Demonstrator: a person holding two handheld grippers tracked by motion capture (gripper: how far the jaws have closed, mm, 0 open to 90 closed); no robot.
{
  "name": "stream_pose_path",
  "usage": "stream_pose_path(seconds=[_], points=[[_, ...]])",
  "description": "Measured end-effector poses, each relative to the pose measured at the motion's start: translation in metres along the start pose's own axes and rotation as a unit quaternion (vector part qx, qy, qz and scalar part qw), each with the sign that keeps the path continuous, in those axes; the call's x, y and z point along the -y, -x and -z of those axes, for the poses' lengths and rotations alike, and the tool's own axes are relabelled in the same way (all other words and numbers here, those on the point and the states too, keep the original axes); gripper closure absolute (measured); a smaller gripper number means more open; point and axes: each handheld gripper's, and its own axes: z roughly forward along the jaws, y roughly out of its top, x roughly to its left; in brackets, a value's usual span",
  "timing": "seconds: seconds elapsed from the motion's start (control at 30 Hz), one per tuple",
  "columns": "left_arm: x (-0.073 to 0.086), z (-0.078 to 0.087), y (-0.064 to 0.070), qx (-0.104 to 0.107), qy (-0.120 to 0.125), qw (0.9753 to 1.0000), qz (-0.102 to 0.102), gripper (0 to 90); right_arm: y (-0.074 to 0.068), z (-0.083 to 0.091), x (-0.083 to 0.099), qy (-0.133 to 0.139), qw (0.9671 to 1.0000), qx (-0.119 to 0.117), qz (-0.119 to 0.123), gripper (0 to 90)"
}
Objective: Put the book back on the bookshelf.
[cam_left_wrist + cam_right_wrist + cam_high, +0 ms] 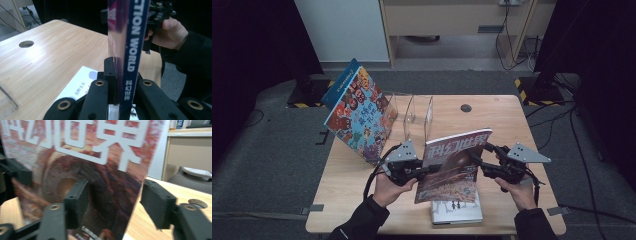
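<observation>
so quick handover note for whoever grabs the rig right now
Left gripper: shut on the spine edge of the science fiction magazine, held upright above the table.
Right gripper: open, jaws either side of the magazine's opposite edge, not clamped.
A white book lies flat beneath. The clear divider rack stands behind; a colourful picture book leans at its left.
Left to do: probably slot the magazine into the rack.

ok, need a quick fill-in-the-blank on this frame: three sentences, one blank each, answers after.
1. The left gripper is shut on the magazine's ____ edge, the one printed with WORLD.
2. The right gripper has its jaws ____, one on each side of the cover.
3. Under the raised magazine, a white booklet lies flat on the ____.

Missing words: spine; open; table
</observation>
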Motion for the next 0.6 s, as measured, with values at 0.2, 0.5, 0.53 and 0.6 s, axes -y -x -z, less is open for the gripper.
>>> stream_pose_path(seconds=[0.2, 0.5, 0.53, 0.6], points=[[0.006, 0.006, -0.001, 0.011, 0.006, 0.9999, -0.01, 82.9, 0.003, -0.007, 0.008, -0.002, 0.9992, -0.028, -0.029, 25.2], [0.003, 0.008, -0.002, 0.005, -0.002, 0.9998, -0.017, 81.5, -0.002, -0.011, 0.005, -0.007, 0.9973, -0.066, -0.031, 53.6], [0.003, 0.009, -0.002, 0.002, -0.003, 0.9998, -0.018, 81.1, 0.0, -0.009, 0.004, -0.007, 0.9966, -0.073, -0.037, 59.0], [0.002, 0.009, -0.004, -0.002, -0.004, 0.9998, -0.017, 80.0, 0.001, -0.006, 0.002, -0.001, 0.9958, -0.083, -0.038, 67.2]])
